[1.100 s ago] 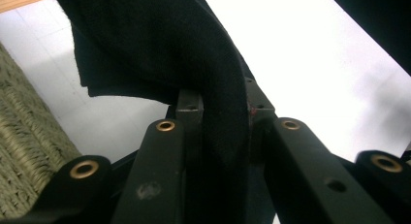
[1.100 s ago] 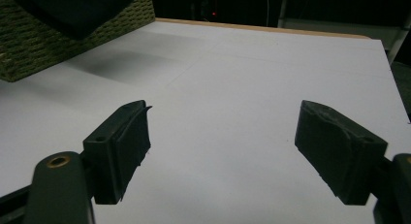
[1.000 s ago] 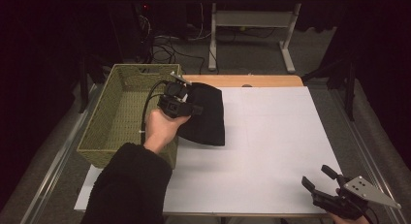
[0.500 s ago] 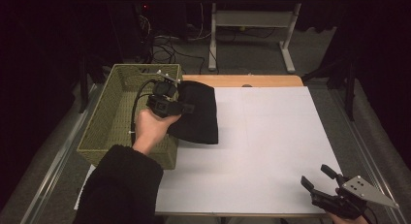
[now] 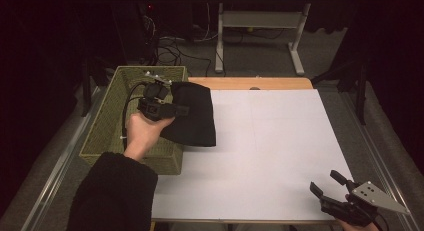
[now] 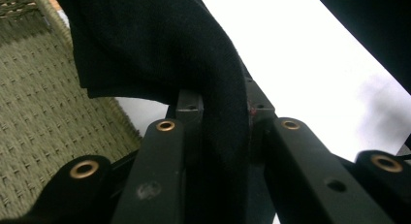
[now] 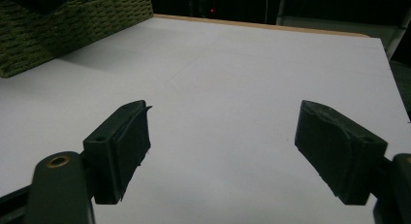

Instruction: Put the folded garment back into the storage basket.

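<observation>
A black cloth (image 5: 196,118) hangs from my left gripper (image 5: 176,110), which is shut on a fold of it at the right rim of the woven green basket (image 5: 100,128). The cloth's lower part drapes over the basket's edge and onto the white sheet (image 5: 270,141). In the left gripper view the jaws pinch the black cloth (image 6: 160,44) tightly, with the basket's weave (image 6: 39,103) to the left. At the table's front right corner my right gripper (image 5: 325,183) rests open. In its own view the right gripper (image 7: 223,141) has nothing between its pads.
The basket (image 7: 72,15) stands at the left side of the table, partly off the white sheet (image 7: 252,78). A bare wooden strip (image 5: 250,83) runs along the far edge. Behind the table are a metal stand (image 5: 260,36) and cables on the floor.
My left hand has carried the black cloth to the left, from over the sheet to the basket's right rim. The right gripper has stayed where it was.
</observation>
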The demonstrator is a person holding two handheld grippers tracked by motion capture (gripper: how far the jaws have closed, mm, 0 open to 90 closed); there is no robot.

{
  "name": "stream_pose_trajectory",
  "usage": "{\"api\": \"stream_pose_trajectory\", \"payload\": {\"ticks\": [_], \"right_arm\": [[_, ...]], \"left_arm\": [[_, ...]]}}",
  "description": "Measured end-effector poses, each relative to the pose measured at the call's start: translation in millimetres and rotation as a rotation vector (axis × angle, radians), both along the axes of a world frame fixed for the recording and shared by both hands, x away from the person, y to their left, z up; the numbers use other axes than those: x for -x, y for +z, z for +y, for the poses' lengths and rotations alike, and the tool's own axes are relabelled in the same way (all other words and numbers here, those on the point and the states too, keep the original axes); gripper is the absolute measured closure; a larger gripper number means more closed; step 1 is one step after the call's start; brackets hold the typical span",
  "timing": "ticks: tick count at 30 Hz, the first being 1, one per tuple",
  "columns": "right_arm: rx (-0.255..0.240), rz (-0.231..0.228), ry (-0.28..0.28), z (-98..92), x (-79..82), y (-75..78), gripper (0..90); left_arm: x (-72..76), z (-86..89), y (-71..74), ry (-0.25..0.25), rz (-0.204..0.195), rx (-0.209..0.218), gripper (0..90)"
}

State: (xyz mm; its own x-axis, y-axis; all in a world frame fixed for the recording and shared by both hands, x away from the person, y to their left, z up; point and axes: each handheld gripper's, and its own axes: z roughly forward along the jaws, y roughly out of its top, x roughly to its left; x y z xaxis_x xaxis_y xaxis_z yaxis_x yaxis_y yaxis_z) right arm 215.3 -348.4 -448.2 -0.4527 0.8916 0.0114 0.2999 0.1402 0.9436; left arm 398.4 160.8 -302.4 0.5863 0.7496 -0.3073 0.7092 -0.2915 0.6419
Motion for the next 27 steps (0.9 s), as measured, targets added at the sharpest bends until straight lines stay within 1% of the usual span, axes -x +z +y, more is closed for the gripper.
{"api": "stream_pose_trajectory", "payload": {"ticks": [4, 6, 7, 8, 10, 11, 12, 13, 18, 27], "right_arm": [[-0.003, 0.001, -0.003, -0.1, -0.1, 0.0, 20.8], [-0.001, 0.001, -0.002, -0.1, -0.1, -0.1, 20.8], [0.0, 0.0, -0.002, -0.2, -0.2, -0.1, 20.8], [-0.002, 0.001, -0.005, -0.1, -0.1, 0.0, 20.8], [-0.003, 0.001, -0.003, -0.2, 0.0, 0.0, 20.8], [-0.003, 0.002, -0.003, -0.2, 0.1, 0.1, 20.8], [-0.003, 0.002, -0.003, -0.2, 0.1, 0.1, 20.8], [-0.002, 0.002, -0.005, -0.3, 0.0, 0.0, 20.8], [-0.004, 0.003, -0.003, -0.4, 0.0, 0.0, 20.8], [-0.007, 0.002, -0.002, -0.3, 0.3, 0.1, 20.7]], "left_arm": [[0.4, 5.5, -0.1, 0.007, 0.002, 0.016, 71.8], [1.5, 11.1, 0.1, 0.013, -0.006, 0.004, 71.8], [1.5, 11.1, 0.1, 0.013, -0.006, 0.004, 71.8], [2.4, 14.8, 0.1, 0.021, -0.009, 0.003, 71.8], [3.9, 20.3, 0.1, 0.03, -0.012, 0.006, 71.9], [3.9, 20.3, 0.1, 0.03, -0.012, 0.006, 71.9], [5.3, 24.9, 0.2, 0.04, -0.012, 0.012, 71.9], [5.3, 24.9, 0.2, 0.04, -0.012, 0.012, 71.9], [8.4, 37.4, 2.3, 0.06, -0.02, 0.027, 71.9], [12.9, 50.8, 4.4, 0.082, -0.03, 0.028, 72.0]]}}
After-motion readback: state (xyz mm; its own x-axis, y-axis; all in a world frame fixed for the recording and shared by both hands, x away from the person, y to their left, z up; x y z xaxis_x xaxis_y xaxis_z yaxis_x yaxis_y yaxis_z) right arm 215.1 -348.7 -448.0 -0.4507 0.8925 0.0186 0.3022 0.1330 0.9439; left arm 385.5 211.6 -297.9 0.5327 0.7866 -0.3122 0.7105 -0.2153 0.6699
